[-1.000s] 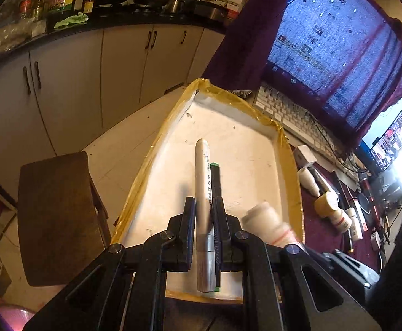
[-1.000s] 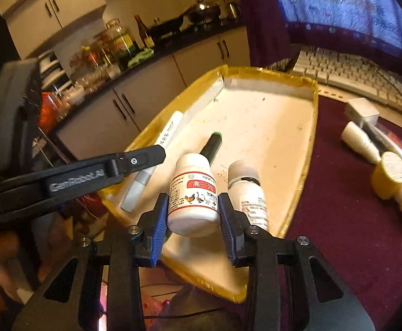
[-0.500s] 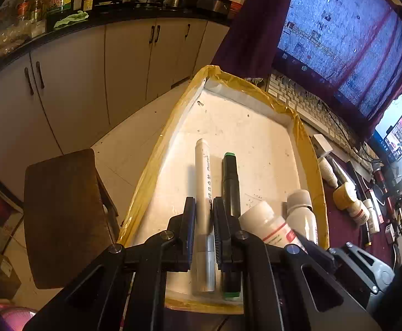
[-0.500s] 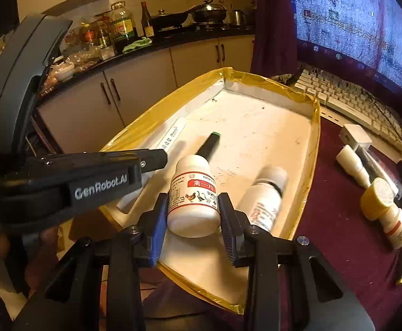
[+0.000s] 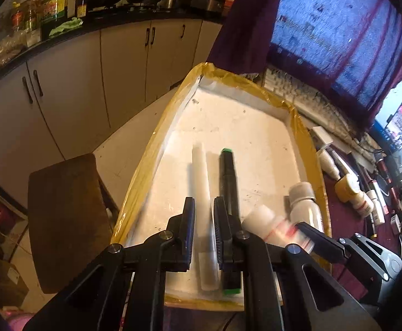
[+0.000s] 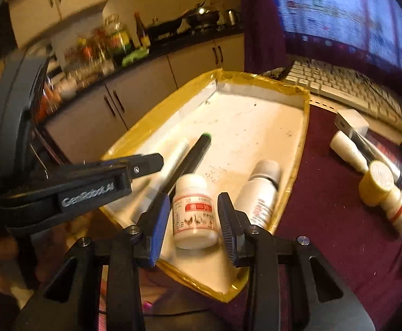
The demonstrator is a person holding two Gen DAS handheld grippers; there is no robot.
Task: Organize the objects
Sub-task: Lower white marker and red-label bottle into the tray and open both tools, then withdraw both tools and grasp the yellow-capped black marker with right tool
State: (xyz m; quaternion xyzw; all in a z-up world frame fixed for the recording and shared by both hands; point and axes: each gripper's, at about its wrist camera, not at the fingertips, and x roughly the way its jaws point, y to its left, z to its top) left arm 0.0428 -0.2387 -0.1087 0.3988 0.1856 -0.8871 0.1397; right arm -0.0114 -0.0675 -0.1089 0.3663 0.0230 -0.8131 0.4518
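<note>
Bottle lay in the tray, label up, directly between the jaws of the right gripper. Judged light, rigid plastic with a smooth, round wall, so likely to slip or roll if pinched off-centre; best taken across the middle of the body, below the cap, with pads square to the label. The right jaws had just been opening and stood apart, a visible gap on each side of the bottle, no pad pressing on it; the bottle appeared to rest on the tray floor, released. A second bottle lay on its side just right of the right jaw, near the tray's right wall, apart from the first. Left gripper: white pen ran lengthwise between its jaws, pointing away from the tool. Judged light, stiff, slim and slick; grip at mid-barrel would hold it steadiest. The left jaws had parted only slightly; a thin gap showed beside the pen, so I read the clamp as just let go, pen lying on the tray floor, though blur left this uncertain. Black marker with green cap lay parallel, just right of the left gripper's right jaw. More bottles remained on the cloth, well right of both tools.
</note>
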